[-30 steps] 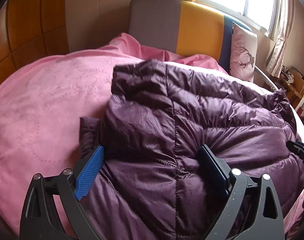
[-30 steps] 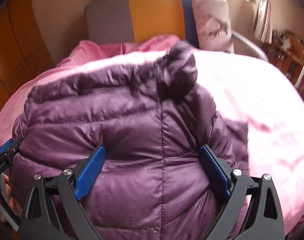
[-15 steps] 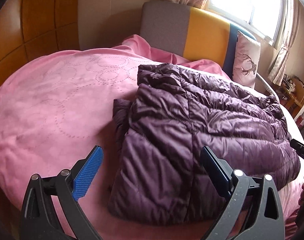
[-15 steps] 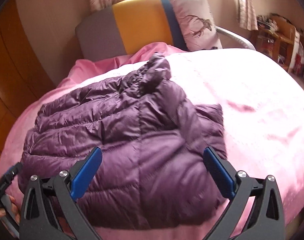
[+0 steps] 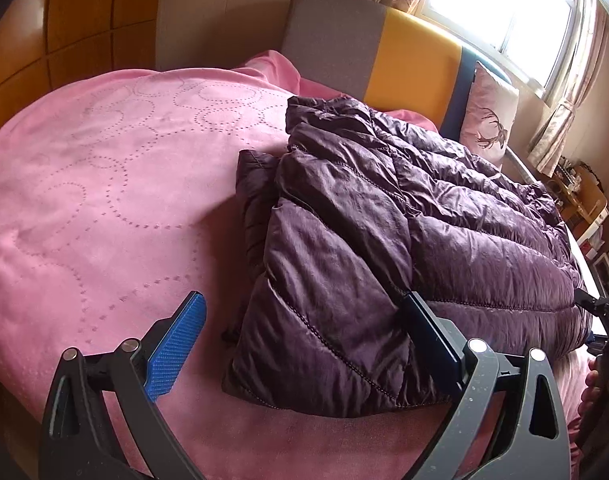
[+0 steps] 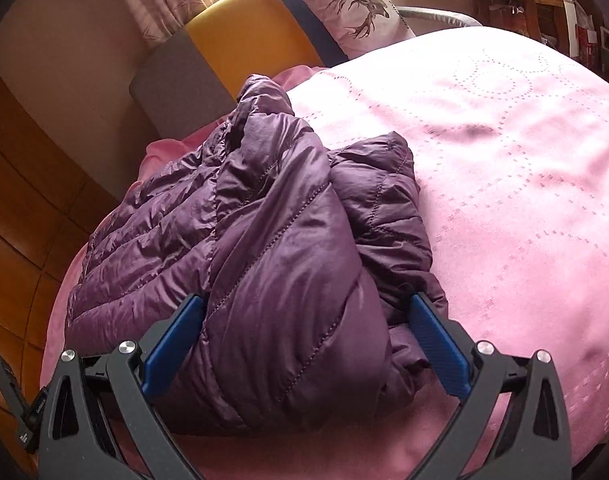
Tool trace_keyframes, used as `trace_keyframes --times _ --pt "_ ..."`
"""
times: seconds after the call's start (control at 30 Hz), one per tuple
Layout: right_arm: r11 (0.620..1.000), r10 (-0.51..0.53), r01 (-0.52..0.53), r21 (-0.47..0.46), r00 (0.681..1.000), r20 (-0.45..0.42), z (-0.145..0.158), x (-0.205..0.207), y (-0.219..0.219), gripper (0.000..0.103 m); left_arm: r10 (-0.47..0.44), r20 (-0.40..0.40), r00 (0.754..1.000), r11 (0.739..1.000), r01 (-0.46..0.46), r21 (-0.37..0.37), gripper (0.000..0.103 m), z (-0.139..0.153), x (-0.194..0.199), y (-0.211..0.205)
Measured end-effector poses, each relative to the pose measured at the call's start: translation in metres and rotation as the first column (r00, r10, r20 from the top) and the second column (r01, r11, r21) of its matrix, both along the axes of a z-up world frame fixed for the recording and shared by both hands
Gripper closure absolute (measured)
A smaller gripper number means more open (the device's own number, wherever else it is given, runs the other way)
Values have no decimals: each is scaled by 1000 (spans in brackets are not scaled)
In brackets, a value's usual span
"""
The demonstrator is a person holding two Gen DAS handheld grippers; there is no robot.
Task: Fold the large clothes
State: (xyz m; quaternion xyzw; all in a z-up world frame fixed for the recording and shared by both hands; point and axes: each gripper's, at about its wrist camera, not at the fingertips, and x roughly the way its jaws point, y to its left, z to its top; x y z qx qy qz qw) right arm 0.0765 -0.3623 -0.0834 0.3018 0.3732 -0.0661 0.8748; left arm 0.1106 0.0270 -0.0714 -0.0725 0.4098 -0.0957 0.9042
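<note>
- The purple puffer jacket is lying folded on the pink bedspread.
- The left gripper is standing wide, holding nothing, near the jacket's corner.
- The right gripper is gaping wide, its 2 fingers flanking the jacket's end without pressing.

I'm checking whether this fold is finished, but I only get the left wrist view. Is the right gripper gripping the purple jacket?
Observer: No. The right gripper is wide open, and the near folded edge of the jacket bulges up between its fingers.
Operator: Does anything stick out on the jacket's right-hand side?
Observer: Yes. A lower layer pokes out from under the top fold and lies on the pink blanket.
</note>
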Motion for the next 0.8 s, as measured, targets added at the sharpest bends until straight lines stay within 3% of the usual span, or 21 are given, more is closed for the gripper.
trace_keyframes --times 0.23,0.27,0.37,0.43,0.5,0.57,0.6,0.67,0.8 --pt "998 -27 27 62 1000 9 -1 -14 -15 2 -28 -5 1000 999 28 -30 6 -4 6 2" --pt "998 -22 22 66 1000 2 -4 -13 -16 2 -37 -9 999 998 37 -50 6 -6 8 3" --pt "999 -7 7 36 1000 -14 -7 -6 -10 4 -91 -46 995 983 82 -166 20 -13 15 8" --pt "1000 13 -13 28 1000 -20 -9 -4 -7 19 -134 -46 990 964 119 -236 32 -16 17 12" --pt "998 42 -42 43 999 -9 -7 -5 -3 43 -159 -50 986 949 139 -282 45 -18 17 16" --pt "997 59 -59 42 998 -1 -3 -8 0 53 -177 -56 983 933 150 -327 64 -19 18 24" --pt "997 66 -66 45 998 2 -1 -11 0 59 -185 -59 981 924 153 -350 67 -19 18 27" --pt "995 86 -86 55 996 10 2 -17 0 66 -201 -61 978 904 161 -397 74 -20 16 34" --pt "989 131 -132 63 991 21 10 -38 -3 71 -238 -56 970 886 194 -420 76 -20 2 36"
